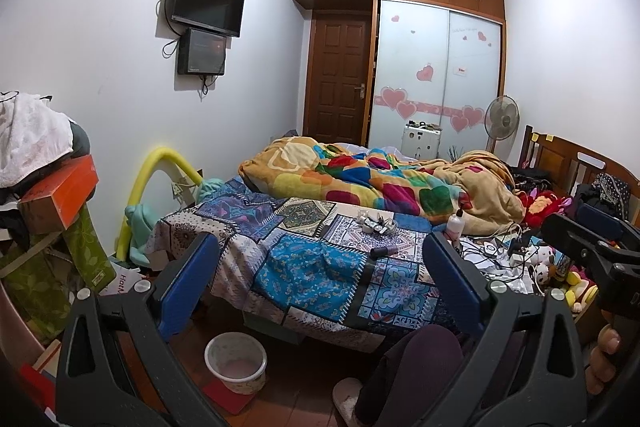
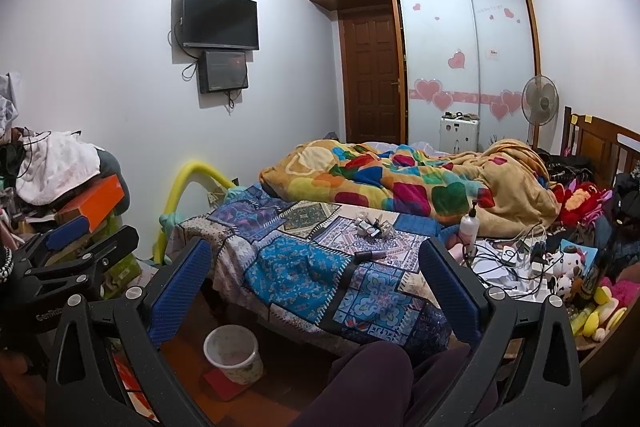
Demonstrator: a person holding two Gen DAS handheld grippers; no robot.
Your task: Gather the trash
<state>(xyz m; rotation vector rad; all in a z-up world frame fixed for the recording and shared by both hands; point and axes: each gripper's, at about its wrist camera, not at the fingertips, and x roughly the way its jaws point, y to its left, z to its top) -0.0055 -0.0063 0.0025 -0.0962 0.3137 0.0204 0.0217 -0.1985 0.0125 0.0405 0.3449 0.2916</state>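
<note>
A small heap of crumpled wrappers (image 1: 376, 223) (image 2: 372, 227) lies on the patchwork bedspread (image 1: 304, 267) (image 2: 296, 263). A dark little tube (image 1: 382, 251) (image 2: 370, 255) lies just in front of the heap. On the floor by the bed stands a pale waste bin (image 1: 236, 361) (image 2: 234, 353). My left gripper (image 1: 320, 267) is open and holds nothing, hovering short of the bed. My right gripper (image 2: 316, 279) is open too, with nothing between its blue pads. Each gripper shows at the edge of the other's view: the right gripper (image 1: 592, 239) and the left gripper (image 2: 68, 239).
A pump bottle (image 1: 456, 225) (image 2: 469, 225) stands by tangled cables and chargers (image 1: 504, 251) (image 2: 516, 255). Plush toys (image 2: 568, 267) crowd the right side. A colourful blanket (image 1: 380, 183) covers the far bed. Boxes and clothes (image 1: 52, 195) pile up at left. A person's knee (image 2: 368, 379) is below.
</note>
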